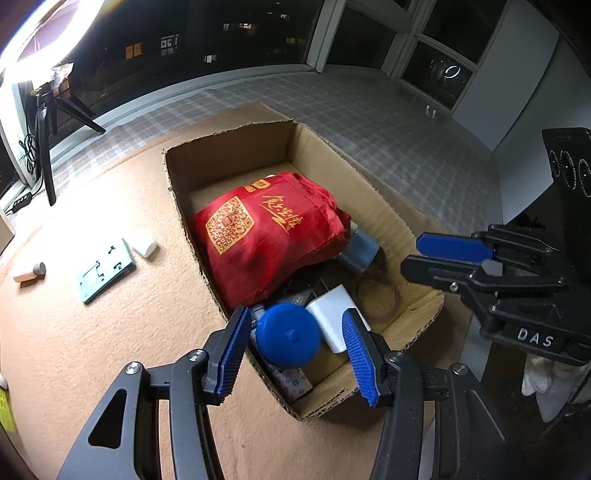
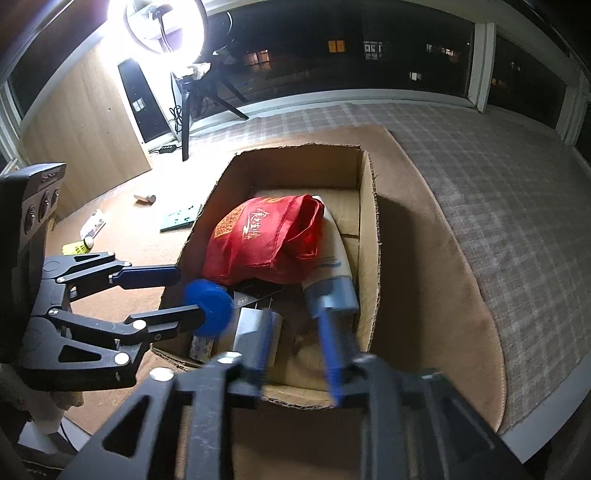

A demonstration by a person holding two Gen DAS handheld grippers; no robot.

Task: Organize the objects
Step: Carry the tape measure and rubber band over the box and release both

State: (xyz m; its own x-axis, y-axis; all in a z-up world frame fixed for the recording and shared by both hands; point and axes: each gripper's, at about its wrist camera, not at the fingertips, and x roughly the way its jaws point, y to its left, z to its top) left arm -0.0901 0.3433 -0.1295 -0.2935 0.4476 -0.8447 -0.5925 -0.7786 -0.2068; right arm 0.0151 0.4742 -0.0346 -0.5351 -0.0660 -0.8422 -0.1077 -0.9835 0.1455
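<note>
Blue-padded left claw (image 1: 295, 310): nearest to me, fingers spread over the near corner of the box. The blue cap sits between them, with a gap showing on the right side, so nothing is gripped.
Blue cap (image 1: 288, 334): round, inside the box. It tops a patterned container (image 1: 291, 386) that is mostly hidden beneath it.
Right claw (image 2: 297, 314): blurred in its own view; fingers parted over the near end of the box, holding nothing.
Cardboard box (image 1: 229, 155): open-topped with ragged edges, resting on a tan rug (image 1: 110, 350).
Box contents, near end: a white block (image 1: 332, 314) just beside the blue cap, with dark flat items behind it that I cannot make out.
Box contents, middle: a red cloth bag (image 1: 266, 236) with gold print, bulging, covering much of what lies below.
Box contents, right side: a white tube (image 2: 332, 236) with a grey-blue cap, its upper part tucked under the bag.
Left on the rug: a green card (image 1: 105, 271), a short white cylinder (image 1: 144, 245) just beside it, and a small grey-capped tube (image 1: 27, 273) farther off.
Far end: a ring light (image 2: 166, 26) on a tripod, glare washing out that corner. Dark windows stand behind.
</note>
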